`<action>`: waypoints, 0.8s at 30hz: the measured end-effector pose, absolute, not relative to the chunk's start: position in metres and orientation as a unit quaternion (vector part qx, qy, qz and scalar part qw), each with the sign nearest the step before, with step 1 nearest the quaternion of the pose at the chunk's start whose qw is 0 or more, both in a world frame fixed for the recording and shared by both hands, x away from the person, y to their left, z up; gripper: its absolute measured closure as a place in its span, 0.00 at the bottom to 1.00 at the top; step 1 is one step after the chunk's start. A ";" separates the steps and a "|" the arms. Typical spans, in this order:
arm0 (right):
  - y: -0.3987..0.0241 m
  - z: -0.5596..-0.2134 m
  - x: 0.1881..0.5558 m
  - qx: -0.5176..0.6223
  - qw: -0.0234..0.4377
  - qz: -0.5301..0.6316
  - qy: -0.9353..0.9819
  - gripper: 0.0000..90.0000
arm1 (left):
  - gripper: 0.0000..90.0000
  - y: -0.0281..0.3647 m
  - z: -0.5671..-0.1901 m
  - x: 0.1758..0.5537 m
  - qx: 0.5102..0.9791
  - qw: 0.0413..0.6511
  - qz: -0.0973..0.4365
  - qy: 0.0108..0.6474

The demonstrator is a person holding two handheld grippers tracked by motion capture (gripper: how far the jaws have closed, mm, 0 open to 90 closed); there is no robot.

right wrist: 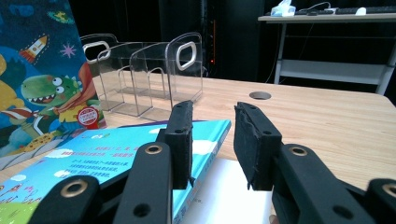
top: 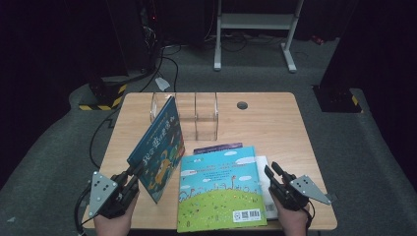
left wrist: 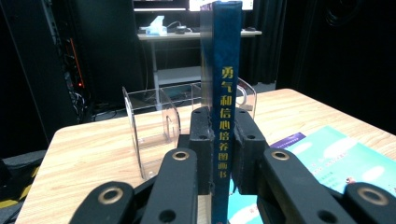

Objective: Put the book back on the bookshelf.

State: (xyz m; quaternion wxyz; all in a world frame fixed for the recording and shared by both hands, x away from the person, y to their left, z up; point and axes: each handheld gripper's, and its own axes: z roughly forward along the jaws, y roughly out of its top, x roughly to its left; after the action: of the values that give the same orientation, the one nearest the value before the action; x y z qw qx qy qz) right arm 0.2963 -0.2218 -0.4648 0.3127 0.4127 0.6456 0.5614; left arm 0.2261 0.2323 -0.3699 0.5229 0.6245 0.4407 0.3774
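Dark blue picture book (top: 160,147) tilted on edge above the desk (top: 275,123), pinched by the spine in left claw (left wrist: 219,140), near clear rack (top: 196,115). Right claw (right wrist: 212,140) parted, empty. Thin grip: could swing, slip, strike rack.
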 end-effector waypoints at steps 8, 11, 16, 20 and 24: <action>-0.219 -0.465 0.296 0.412 0.309 0.560 0.649 0.71 | 0.86 0.228 -0.378 0.233 0.632 0.519 0.364 0.445; -0.219 -0.464 0.297 0.415 0.314 0.555 0.650 0.69 | 0.86 0.225 -0.381 0.234 0.632 0.519 0.364 0.446; -0.220 -0.467 0.299 0.427 0.309 0.542 0.655 0.64 | 0.84 0.222 -0.387 0.238 0.634 0.519 0.361 0.446; -0.224 -0.468 0.300 0.436 0.303 0.540 0.653 0.62 | 0.87 0.222 -0.391 0.242 0.633 0.516 0.366 0.447; -0.226 -0.466 0.298 0.436 0.309 0.540 0.651 0.62 | 0.87 0.223 -0.396 0.245 0.632 0.517 0.371 0.443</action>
State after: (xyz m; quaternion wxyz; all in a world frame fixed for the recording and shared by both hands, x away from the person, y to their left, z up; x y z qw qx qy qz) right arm 0.2980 -0.2262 -0.4658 0.3086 0.4356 0.6510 0.5396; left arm 0.2449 0.2233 -0.3958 0.5171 0.6320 0.4427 0.3705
